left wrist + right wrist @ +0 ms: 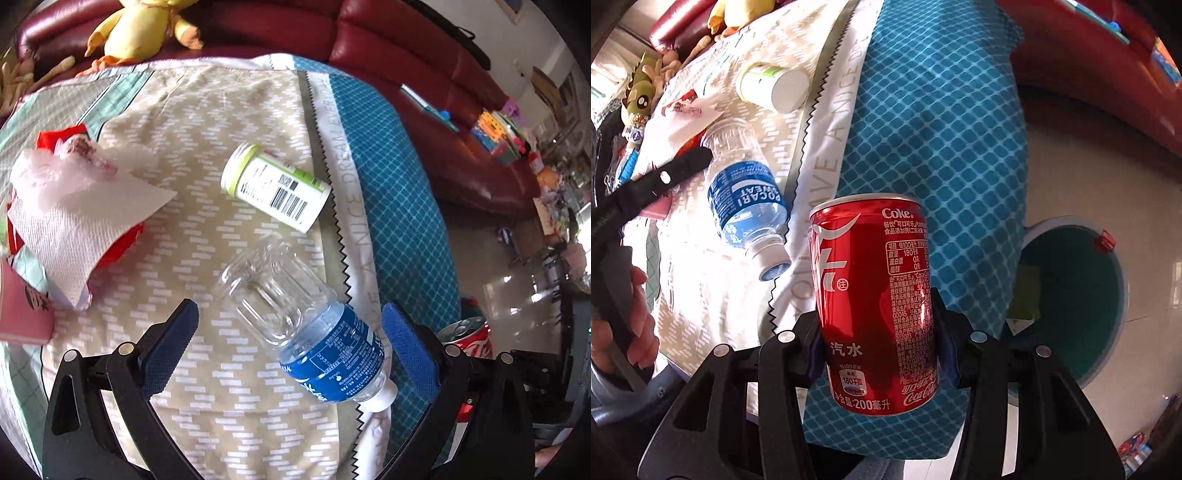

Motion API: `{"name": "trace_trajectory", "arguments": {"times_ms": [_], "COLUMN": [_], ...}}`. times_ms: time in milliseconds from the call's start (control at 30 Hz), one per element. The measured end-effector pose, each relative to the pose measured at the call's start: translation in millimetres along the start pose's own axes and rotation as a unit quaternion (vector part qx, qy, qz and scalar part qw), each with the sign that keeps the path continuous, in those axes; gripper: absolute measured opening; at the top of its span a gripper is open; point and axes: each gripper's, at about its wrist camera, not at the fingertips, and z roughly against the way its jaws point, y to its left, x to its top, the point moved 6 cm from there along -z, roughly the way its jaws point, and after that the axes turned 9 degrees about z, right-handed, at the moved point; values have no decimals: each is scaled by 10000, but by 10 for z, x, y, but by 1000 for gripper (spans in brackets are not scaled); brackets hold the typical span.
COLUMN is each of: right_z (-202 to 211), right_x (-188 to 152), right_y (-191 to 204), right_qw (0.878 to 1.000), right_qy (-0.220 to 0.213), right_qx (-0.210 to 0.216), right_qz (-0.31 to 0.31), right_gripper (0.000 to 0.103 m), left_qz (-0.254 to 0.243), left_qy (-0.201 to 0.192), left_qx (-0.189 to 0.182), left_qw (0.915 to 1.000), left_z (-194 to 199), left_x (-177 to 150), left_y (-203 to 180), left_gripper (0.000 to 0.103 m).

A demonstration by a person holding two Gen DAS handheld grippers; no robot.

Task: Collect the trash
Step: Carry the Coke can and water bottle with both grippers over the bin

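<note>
Right claw (879, 354) clamping 1 red can (875, 302), left claw (291, 332) open, 1 bottle (306, 325), 1 jar (275, 186)

Red Coke can (877, 306) upright in right hand-held gripper (882, 354)

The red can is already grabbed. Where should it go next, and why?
Probably carry the can over to the round bin on the floor and drop it in. The right gripper's jaws clamp the can, and the bin sits open just beyond the blanket's edge.
</note>
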Motion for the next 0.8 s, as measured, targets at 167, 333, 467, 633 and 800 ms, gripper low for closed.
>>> {"name": "trace_trajectory", "arguments": {"times_ms": [167, 333, 467, 633, 800], "right_z": [131, 236, 355, 444, 640], "right_x": [1, -198, -256, -263, -440], "right_y": [-131, -276, -561, -704, -1047], "right_qw": [9996, 9993, 9987, 9958, 9896], "right_qy": [-280, -364, -479, -810, -1137], "right_qx": [-57, -1, 24, 108, 33], "right_qz": [-5, -58, -147, -419, -881], "right_gripper": [46, 46, 46, 46, 46], "left_qz": [518, 186, -483, -1100, -1754], "left_qy": [218, 293, 110, 1, 26], "left_qx": [311, 511, 602, 571, 149], "left_qw": [9979, 9981, 9970, 9923, 9844], "left_z": [-207, -408, -412, -314, -192], "left_x": [-133, -256, -348, -462, -641], "left_y": [20, -205, -389, -566, -974], "left_gripper": [99, 95, 85, 85, 85]}}
